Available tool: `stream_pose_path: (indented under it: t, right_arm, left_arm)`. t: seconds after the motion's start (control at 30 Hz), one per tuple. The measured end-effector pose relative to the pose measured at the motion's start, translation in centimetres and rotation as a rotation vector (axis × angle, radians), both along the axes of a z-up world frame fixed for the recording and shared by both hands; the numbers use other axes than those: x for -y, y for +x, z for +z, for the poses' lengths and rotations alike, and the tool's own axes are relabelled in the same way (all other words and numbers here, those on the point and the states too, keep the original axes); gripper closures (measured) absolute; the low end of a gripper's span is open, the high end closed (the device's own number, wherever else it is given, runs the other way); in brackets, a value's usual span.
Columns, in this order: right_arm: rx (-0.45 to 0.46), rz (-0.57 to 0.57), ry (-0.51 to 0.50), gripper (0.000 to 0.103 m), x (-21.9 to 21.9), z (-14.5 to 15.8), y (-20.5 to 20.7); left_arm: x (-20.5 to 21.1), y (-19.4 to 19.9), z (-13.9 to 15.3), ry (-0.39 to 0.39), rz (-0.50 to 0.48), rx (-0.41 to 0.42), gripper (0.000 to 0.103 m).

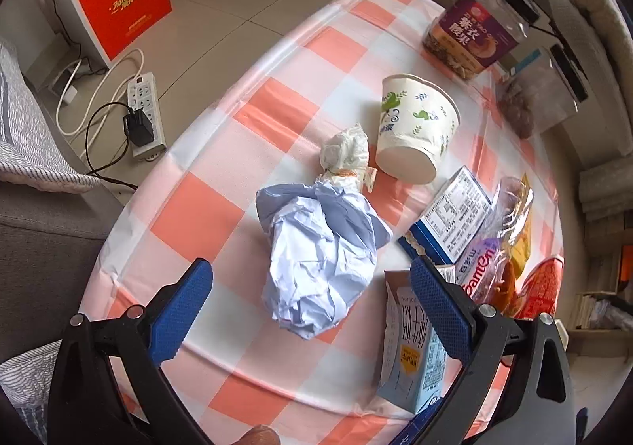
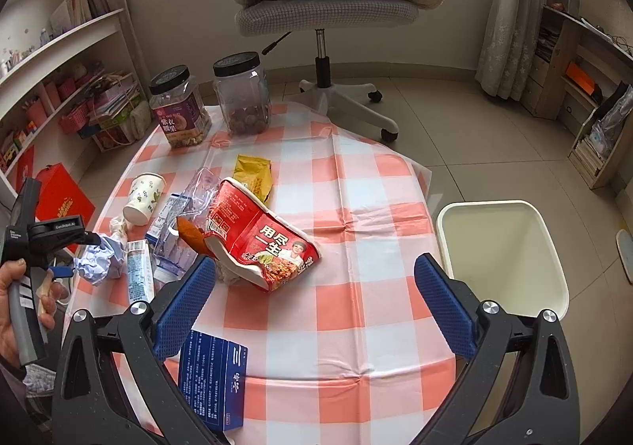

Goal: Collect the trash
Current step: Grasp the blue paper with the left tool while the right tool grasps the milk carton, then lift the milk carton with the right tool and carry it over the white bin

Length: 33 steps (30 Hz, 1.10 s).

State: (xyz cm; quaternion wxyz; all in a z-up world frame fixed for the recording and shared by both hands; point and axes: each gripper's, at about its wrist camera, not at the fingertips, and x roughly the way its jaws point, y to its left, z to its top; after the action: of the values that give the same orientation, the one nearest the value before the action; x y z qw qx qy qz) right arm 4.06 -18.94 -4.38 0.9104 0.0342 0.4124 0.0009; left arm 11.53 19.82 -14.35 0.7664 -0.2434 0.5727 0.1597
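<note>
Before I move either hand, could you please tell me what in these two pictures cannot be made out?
- Milk carton, left wrist view: its near end is covered by the left tongs.
- Clear plastic bottle, right wrist view: mostly behind the crushed red noodle cup.
- White bin, right wrist view: its floor lies below the rim, so any contents stay unseen.
- Second jar, left wrist view: blurred near the lens edge.

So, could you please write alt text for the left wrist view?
An open left hand-held gripper points at a crumpled pale-blue paper ball on a table with a pink-and-white checked cloth. Beyond lie a tipped paper cup, a tissue wad, cartons and snack jars.
</note>
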Motion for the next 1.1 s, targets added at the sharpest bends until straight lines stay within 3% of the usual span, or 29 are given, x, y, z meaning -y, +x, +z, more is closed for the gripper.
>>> stream_pose_path:
  t: [0.2,0.3,0.33,0.43,0.67,0.8,0.97,1.0,1.03,1.1]
  right_arm:
    - [-0.056,0.046,0.02,0.007,-1.6,-1.4,1.4]
    - [-0.077,0.083,0.029,0.007,-3.3,-2.1,2.1]
    - [-0.086,0.1,0.029,0.007,-4.0,-2.3,2.2]
    - [-0.118,0.158,0.025,0.007,-6.8,-3.1,2.6]
    - [-0.258,0.324,0.072,0.011,-14.7,-6.3,4.3]
    - [-0.343,0.378,0.084,0.017,-18.7,-8.4,5.2]
    - [-0.431,0.408,0.031,0.039,-21.2,-12.0,5.9]
    - [-0.449,0.413,0.028,0.057,-21.4,-12.5,5.9]
    - [-0.462,0.421,0.022,0.069,-21.6,-13.0,5.9]
    - [-0.439,0.43,0.002,0.069,-22.0,-12.9,5.5]
  left_arm:
    - [-0.4,1.7,-3.4,-0.146,0.058,-0.041,0.01]
    - [0.1,2.4,-4.3,-0.192,0.021,-0.074,0.047]
    - [0.3,2.3,-4.2,-0.194,0.014,-0.082,0.055]
    - [1.2,2.0,-1.5,-0.114,-0.031,-0.038,0.058]
    - [3.5,-0.7,7.8,0.039,-0.145,0.25,0.057]
    - [3.8,-1.6,10.0,0.035,-0.179,0.309,0.057]
    - [2.6,-2.2,10.9,0.075,-0.159,0.334,0.057]
    - [2.4,-2.3,10.8,0.079,-0.153,0.335,0.057]
    - [2.1,-2.4,10.8,0.076,-0.15,0.334,0.057]
    - [1.7,-2.5,10.7,0.07,-0.148,0.333,0.057]
